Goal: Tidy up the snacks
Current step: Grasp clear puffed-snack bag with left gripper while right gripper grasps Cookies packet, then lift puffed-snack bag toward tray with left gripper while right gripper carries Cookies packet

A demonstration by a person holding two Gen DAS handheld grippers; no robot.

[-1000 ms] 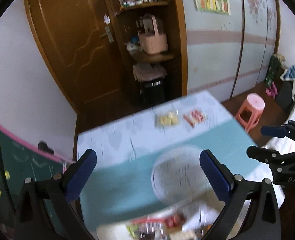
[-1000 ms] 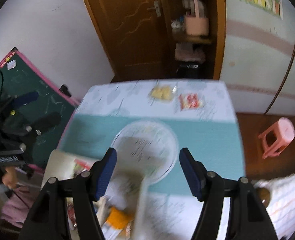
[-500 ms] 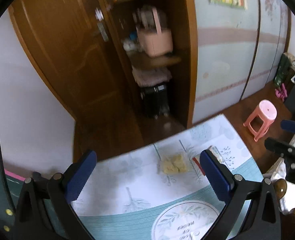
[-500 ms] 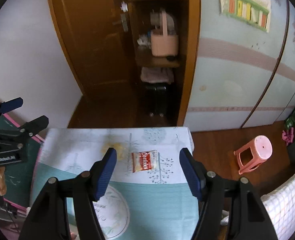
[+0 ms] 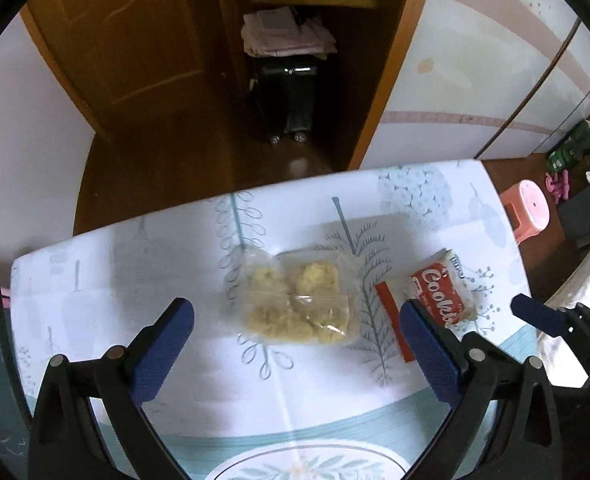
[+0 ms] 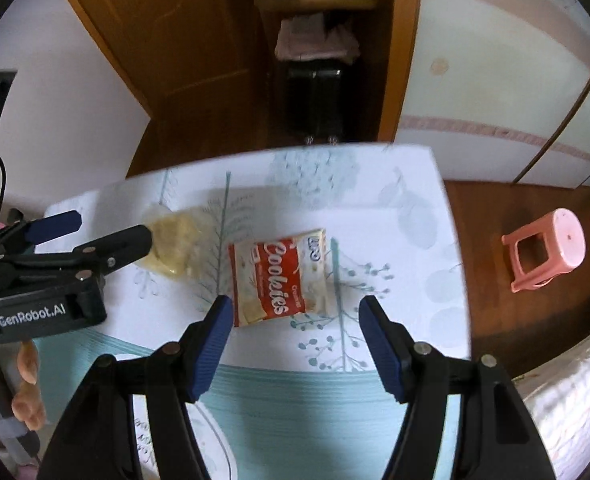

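A clear bag of yellow snacks [image 5: 300, 300] lies on the patterned table [image 5: 135, 272]. A red and white "Cookies" packet [image 5: 441, 294] lies to its right. My left gripper [image 5: 295, 344] is open and empty, hovering just short of the clear bag. In the right wrist view my right gripper [image 6: 295, 330] is open and empty, with the Cookies packet [image 6: 281, 276] between and just beyond its fingertips. The clear bag [image 6: 175, 246] shows to the left there, partly hidden by the left gripper.
A white round plate [image 5: 307, 460] lies on the table's near side, on the teal band. A pink stool [image 6: 543, 248] stands on the wooden floor to the right. A brown door [image 5: 127, 40] and a shelf unit [image 5: 307, 0] stand beyond the table's far edge.
Both grippers have moved forward and tilted down over the table's far part. The two snack packs now lie close in front of the fingertips; the plate has dropped to the bottom edge.
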